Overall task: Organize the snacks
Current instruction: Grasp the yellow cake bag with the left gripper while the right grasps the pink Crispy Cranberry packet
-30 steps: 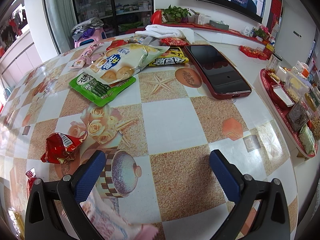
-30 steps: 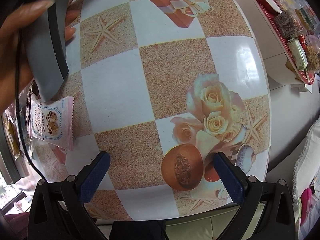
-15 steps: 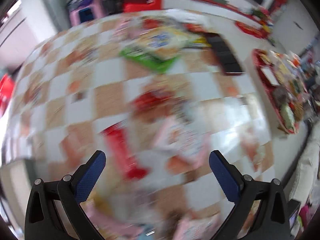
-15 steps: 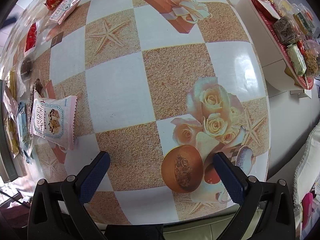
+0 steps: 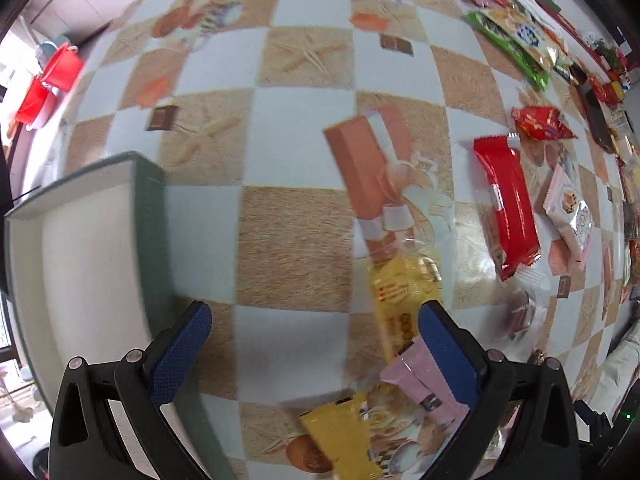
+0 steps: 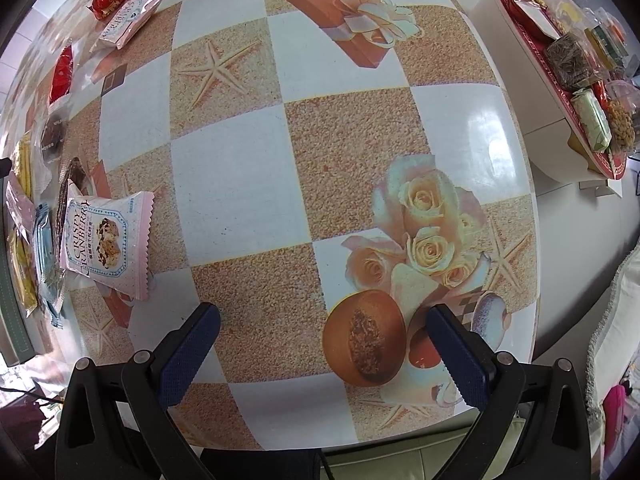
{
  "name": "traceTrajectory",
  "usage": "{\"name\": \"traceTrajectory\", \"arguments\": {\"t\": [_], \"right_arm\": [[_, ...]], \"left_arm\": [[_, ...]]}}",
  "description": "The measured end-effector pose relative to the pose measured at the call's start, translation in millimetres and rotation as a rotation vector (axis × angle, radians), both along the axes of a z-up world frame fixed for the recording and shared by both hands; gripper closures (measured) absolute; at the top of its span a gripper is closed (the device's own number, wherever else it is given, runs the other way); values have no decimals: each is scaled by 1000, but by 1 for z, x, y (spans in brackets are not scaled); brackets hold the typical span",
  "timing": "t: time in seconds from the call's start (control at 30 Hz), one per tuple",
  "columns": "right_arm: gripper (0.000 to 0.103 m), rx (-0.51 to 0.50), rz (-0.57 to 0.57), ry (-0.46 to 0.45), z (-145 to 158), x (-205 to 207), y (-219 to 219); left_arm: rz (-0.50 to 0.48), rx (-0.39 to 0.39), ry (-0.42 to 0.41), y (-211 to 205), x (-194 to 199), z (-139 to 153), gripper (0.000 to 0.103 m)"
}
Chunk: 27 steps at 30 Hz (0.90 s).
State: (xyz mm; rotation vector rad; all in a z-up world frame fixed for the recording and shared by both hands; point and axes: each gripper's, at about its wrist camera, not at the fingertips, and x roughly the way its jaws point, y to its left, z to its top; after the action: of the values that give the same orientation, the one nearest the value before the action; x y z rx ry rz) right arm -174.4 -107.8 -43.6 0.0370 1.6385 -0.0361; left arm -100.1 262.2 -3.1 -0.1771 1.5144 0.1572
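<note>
My left gripper (image 5: 316, 326) is open and empty above the checked table. A dark green box (image 5: 80, 256) with a pale inside lies at its left. A yellow snack pack (image 5: 400, 300), a pink pack (image 5: 424, 384) and another yellow pack (image 5: 344, 440) lie by its right finger. A long red pack (image 5: 508, 204) and a pink cranberry pack (image 5: 568, 212) lie further right. My right gripper (image 6: 324, 340) is open and empty over bare tablecloth. A pink cranberry pack (image 6: 108, 240) lies to its left, with several more packs along the left edge.
A red tray (image 6: 560, 76) with snacks stands on a white side table at the right. Red buckets (image 5: 48, 84) stand on the floor beyond the table. Green and white bags (image 5: 516, 40) lie at the far side. The table's edge (image 6: 532, 280) curves close on the right.
The left gripper has swung left across the table, from the phone and bags to the green box and nearby packs. The hand has left the right wrist view. The right gripper stayed put.
</note>
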Motion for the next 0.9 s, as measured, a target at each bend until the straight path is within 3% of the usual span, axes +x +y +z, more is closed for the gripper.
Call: {"name": "traceTrajectory", "arguments": {"t": [0.13, 0.3, 0.5, 0.63, 0.8, 0.87, 0.9], "right_arm": [[0, 0, 0, 6, 0, 3, 0], [0, 2, -1, 8, -1, 2, -1], [0, 0, 0, -16, -1, -1, 1], [0, 1, 0, -16, -1, -3, 1], [0, 2, 10, 24, -2, 0, 3], [0, -3, 63, 79, -5, 10, 11], [0, 0, 107, 62, -1, 15, 20]], "left_arm": [[-73, 6, -26, -28, 8, -1, 0], [-62, -13, -26, -16, 7, -7, 0], [-179, -35, -36, -33, 15, -1, 0], [-165, 6, 36, -44, 31, -23, 0], [-160, 9, 22, -49, 36, -27, 0], [-151, 8, 32, -44, 26, -19, 0], [-152, 8, 38, -45, 27, -19, 0]]}}
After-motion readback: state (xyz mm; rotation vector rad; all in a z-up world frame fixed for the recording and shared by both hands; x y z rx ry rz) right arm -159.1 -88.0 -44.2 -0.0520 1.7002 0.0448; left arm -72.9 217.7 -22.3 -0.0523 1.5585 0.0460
